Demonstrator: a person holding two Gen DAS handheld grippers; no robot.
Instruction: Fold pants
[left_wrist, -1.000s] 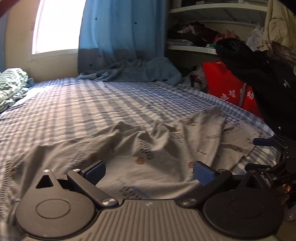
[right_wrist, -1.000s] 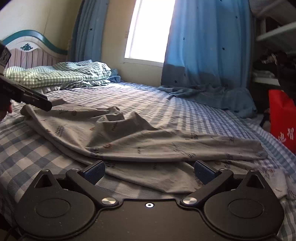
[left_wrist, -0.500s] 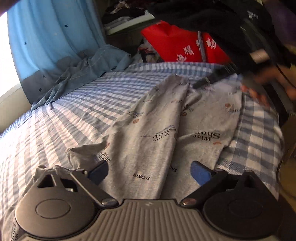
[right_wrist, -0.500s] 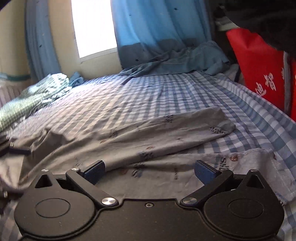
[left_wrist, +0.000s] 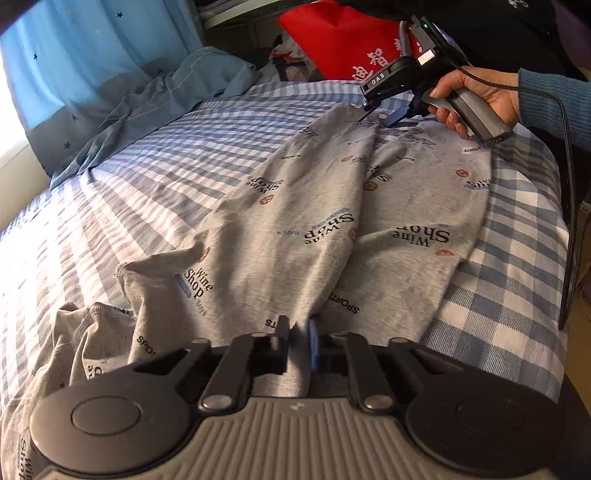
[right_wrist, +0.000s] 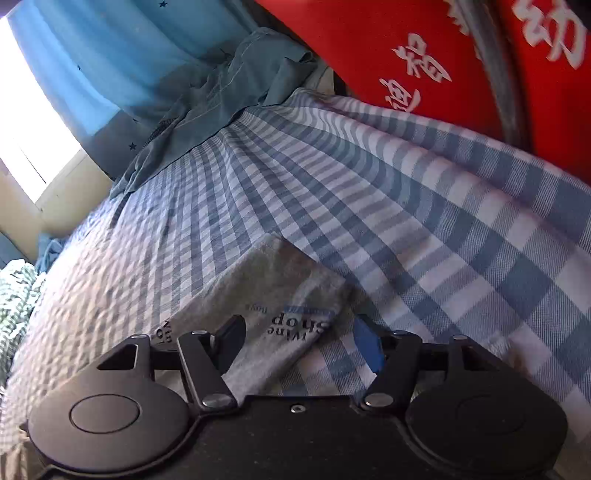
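The pants (left_wrist: 332, 221) are laid lengthwise on the bed (left_wrist: 509, 280), pinched at the near end by the clenched left hand-held gripper (left_wrist: 297, 341), while the far cuff (right_wrist: 280, 295) is straddled, ungrasped, by the released right hand-held gripper (right_wrist: 299, 345).

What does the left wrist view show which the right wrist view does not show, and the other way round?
Only the left wrist view shows the left gripper shut on the pants, most of both legs, and the hand that holds the right gripper. Only the right wrist view shows the right gripper's jaws open around one cuff and a green checked cloth. Both show the checked bed sheet, blue curtain and red bag.
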